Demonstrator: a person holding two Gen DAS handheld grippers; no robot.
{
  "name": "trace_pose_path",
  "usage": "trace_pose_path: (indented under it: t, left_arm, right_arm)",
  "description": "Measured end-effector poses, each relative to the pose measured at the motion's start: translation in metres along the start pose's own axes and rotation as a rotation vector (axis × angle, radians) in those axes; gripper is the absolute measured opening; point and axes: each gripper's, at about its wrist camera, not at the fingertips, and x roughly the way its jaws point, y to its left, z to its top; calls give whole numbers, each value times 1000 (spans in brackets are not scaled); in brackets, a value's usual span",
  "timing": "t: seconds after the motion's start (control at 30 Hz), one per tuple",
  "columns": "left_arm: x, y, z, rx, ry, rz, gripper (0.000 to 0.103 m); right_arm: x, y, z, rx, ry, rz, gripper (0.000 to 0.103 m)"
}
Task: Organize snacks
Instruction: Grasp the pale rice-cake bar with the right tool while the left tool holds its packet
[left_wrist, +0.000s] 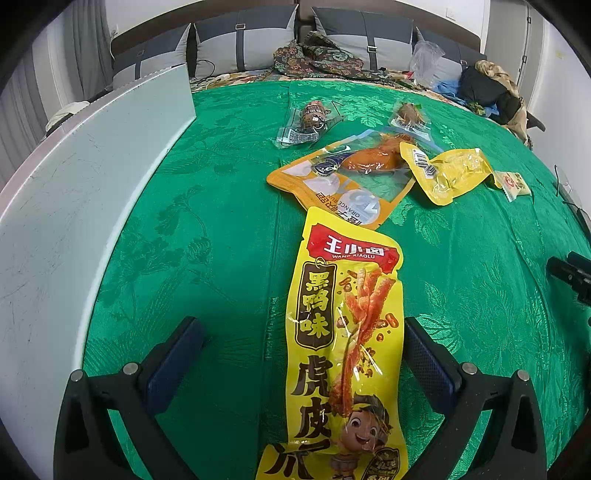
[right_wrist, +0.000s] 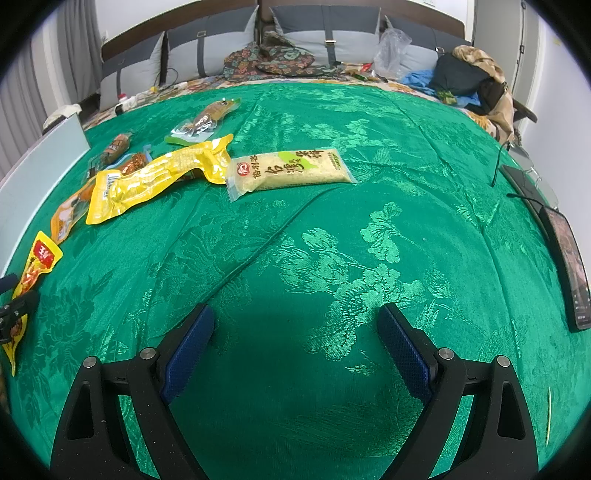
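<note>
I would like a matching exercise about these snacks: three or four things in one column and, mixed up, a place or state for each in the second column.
Things:
1. long yellow chicken-feet packet
2. pale rice cracker pack
3. orange drumstick pouch
4. right gripper

Places or states:
A. open, over bare green cloth
B. between the open left gripper fingers
C. alone, right of the yellow packs
D. partly under a plain yellow pack

Pairs: 1-B, 2-C, 3-D, 4-A

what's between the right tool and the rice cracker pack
Only bare green tablecloth, seen in the right wrist view, lies between the right tool and the rice cracker pack.
</note>
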Motion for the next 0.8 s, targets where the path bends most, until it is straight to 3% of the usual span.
trace_pose_path:
  t: [0.07,0.2,0.3,0.4,0.57,0.63,0.67,0.7,0.8]
  left_arm:
    - [0,0,0,0,0,0,103]
    - [0,0,0,-1,0,1,103]
    - [0,1,0,0,0,1,103]
    - [0,0,1,-1,0,1,103]
    - [-1,1,1,-1,0,1,103]
    - [-1,1,1,-1,0,1,103]
    - [0,1,1,-1,0,1,103]
    - [0,1,1,-1,0,1,103]
    - [-1,1,1,-1,0,3,103]
  right_arm:
    - [0,-5,5,49,9,28,92]
    - [13,-44,40,450,58,211,92]
    - [46,-49,73,625,133,246,91]
    - [68,-33,105,620,169,169,90]
    - [89,11,135,396,174,-41,87]
    - [87,15,134,358,167,-47,63]
    - [85,18,132,325,177,-75,35]
    - [83,19,128,283,178,-82,28]
    - [71,14,112,212,179,-10,28]
